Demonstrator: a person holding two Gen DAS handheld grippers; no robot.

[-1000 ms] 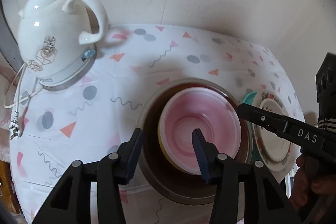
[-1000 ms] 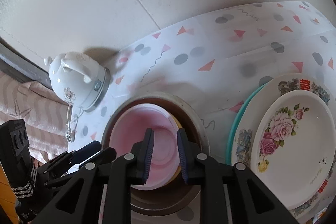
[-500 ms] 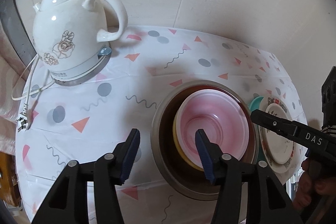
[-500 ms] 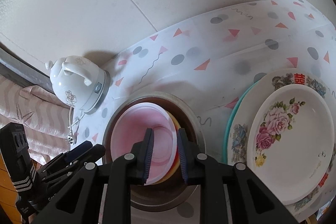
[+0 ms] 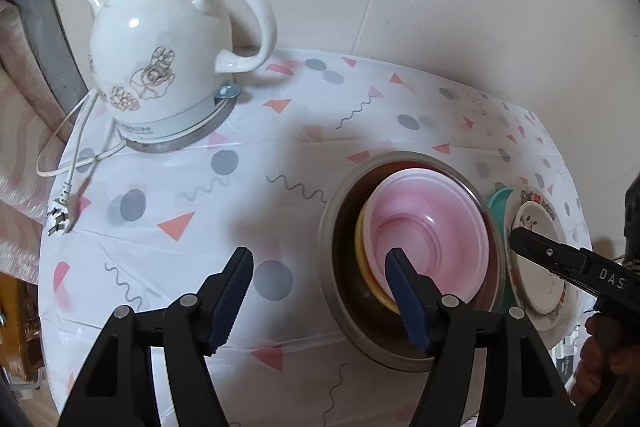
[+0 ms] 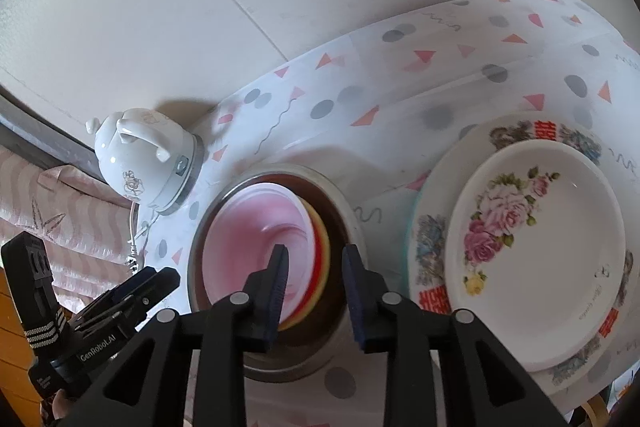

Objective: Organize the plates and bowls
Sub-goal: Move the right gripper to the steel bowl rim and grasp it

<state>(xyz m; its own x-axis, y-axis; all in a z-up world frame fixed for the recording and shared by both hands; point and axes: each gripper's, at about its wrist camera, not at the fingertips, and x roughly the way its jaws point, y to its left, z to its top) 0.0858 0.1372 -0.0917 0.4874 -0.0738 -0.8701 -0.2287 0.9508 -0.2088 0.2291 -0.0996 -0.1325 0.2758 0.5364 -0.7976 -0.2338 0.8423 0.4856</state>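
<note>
A pink bowl [image 5: 428, 227] sits nested in a yellow bowl [image 5: 360, 247], and both rest inside a large metal bowl [image 5: 332, 211] on the patterned tablecloth. My left gripper [image 5: 319, 259] is open and its jaws are still widening. One finger is over the cloth, the other over the pink bowl, and they straddle the metal rim without touching it. My right gripper [image 6: 316, 251] hovers over the pink bowl [image 6: 248, 239]. Its jaws are opening and the nested rims show between the pads, which do not press on them. To the right stands a stack of floral plates [image 6: 540, 247].
A white ceramic kettle [image 5: 160, 67] stands on its base at the back left, with its cord and plug [image 5: 60, 215] trailing to the table's left edge. A teal plate edge [image 5: 498, 199] peeks from under the plate stack. A wall runs close behind the table. A hand [image 5: 600, 347] holds the right gripper.
My left jaws have spread wider and the left gripper has drifted left, away from the bowls. The right jaws have parted a little over the pink bowl's rim.
</note>
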